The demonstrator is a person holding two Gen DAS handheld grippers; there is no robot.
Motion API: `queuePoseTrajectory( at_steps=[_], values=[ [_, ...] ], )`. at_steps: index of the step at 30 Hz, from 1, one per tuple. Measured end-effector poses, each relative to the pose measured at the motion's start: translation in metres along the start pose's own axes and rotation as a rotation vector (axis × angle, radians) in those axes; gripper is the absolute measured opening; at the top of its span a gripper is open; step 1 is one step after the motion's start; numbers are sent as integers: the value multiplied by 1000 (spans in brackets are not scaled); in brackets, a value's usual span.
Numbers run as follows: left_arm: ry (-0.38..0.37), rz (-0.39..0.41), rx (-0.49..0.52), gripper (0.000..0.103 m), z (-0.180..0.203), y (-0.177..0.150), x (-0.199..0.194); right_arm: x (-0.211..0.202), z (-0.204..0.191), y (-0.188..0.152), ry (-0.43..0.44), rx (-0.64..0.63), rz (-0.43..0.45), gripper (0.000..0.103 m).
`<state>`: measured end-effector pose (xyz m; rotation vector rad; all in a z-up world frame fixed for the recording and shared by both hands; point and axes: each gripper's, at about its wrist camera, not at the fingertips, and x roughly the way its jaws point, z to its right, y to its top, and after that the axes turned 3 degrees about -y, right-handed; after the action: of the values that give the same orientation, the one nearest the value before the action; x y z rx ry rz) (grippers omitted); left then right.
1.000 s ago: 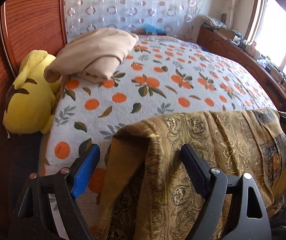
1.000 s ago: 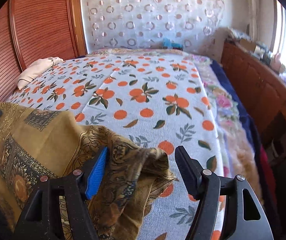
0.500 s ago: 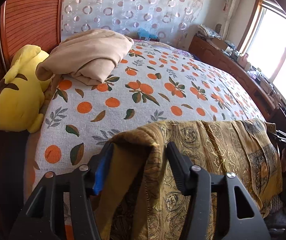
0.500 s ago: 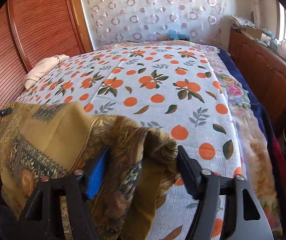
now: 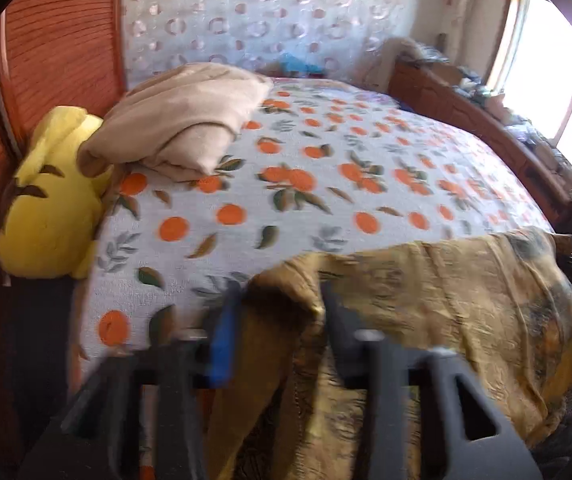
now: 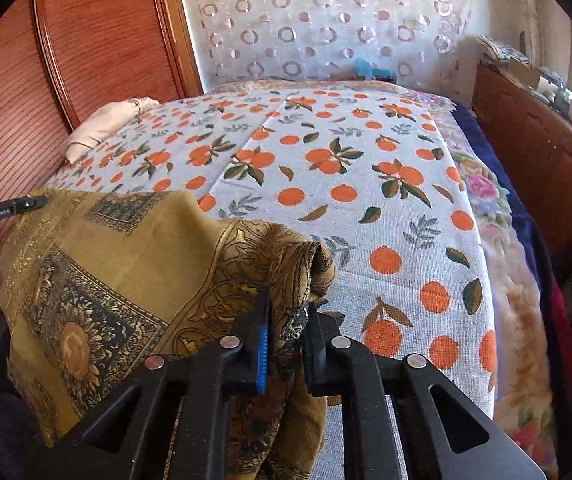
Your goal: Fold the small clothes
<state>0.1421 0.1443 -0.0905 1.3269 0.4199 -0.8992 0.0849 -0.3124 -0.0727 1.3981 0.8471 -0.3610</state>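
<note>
Currently both tongs — left gripper point(image 5: 282, 312) and right gripper point(image 6: 286, 322) — are closing on corners of the mustard-gold patterned cloth point(image 6: 118, 264); thin bunched fabric between the jaws may slip free when lifted.

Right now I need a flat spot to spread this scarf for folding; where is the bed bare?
The middle of the orange-print white bedspread is bare, from the mustard patterned scarf to the far wall. The left corner is crowded: a folded beige blanket and a yellow plush toy. The right edge borders a wooden dresser.
</note>
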Motion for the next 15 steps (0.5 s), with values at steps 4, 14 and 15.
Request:
queuePoseTrajectory(
  at_steps=[4, 14, 15],
  values=[
    [-17, 40, 17, 12, 11, -5, -19, -18, -1, -3, 14, 22, 54, 11],
    [-129, 287, 106, 10, 61, 11, -137, -126, -19, 13, 4, -11, 283, 10],
    [-138, 307, 119, 10, 65, 15, -147, -141, -22, 18, -6, -31, 312, 10]
  ],
)
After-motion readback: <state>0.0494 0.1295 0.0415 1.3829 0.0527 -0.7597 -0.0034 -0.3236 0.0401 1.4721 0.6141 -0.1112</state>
